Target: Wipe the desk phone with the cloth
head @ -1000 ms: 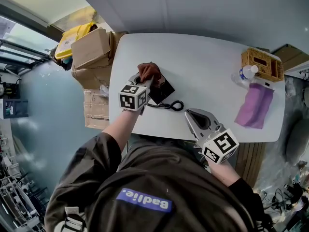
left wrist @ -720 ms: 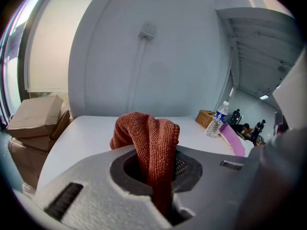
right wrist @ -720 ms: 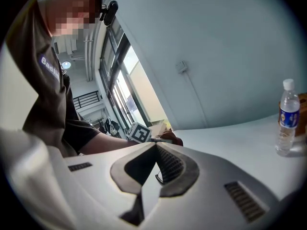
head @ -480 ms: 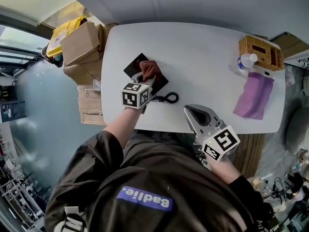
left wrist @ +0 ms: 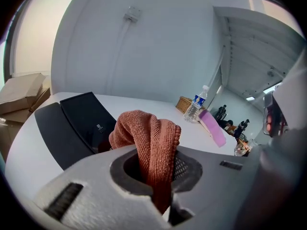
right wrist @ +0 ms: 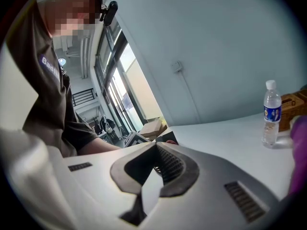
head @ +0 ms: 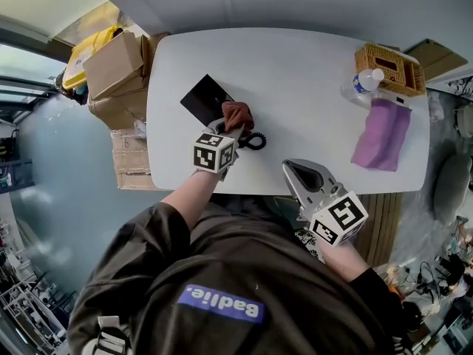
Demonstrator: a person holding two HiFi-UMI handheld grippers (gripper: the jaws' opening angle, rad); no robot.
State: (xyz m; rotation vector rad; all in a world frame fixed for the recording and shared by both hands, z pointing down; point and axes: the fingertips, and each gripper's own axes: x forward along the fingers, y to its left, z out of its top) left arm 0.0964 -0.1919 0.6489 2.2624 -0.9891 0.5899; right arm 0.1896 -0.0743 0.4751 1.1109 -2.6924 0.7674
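The black desk phone (head: 204,98) lies slantwise on the left part of the white table (head: 310,72), its coiled cord (head: 256,140) trailing toward the near edge. My left gripper (head: 230,127) is shut on a rust-brown cloth (head: 237,114), which rests at the phone's right end. In the left gripper view the cloth (left wrist: 149,145) bunches up out of the gripper (left wrist: 160,178), with the phone (left wrist: 76,123) just behind it to the left. My right gripper (head: 291,168) hovers over the table's near edge, shut and holding nothing (right wrist: 156,147).
A purple cloth (head: 380,135), a water bottle (head: 361,84) and a wicker basket (head: 389,66) sit at the table's right end. Cardboard boxes (head: 114,69) are stacked off the left end. The bottle (right wrist: 271,111) stands to the right in the right gripper view.
My left gripper has dragged the cloth across the phone from its far left part to its right end. The right gripper has stayed where it was.
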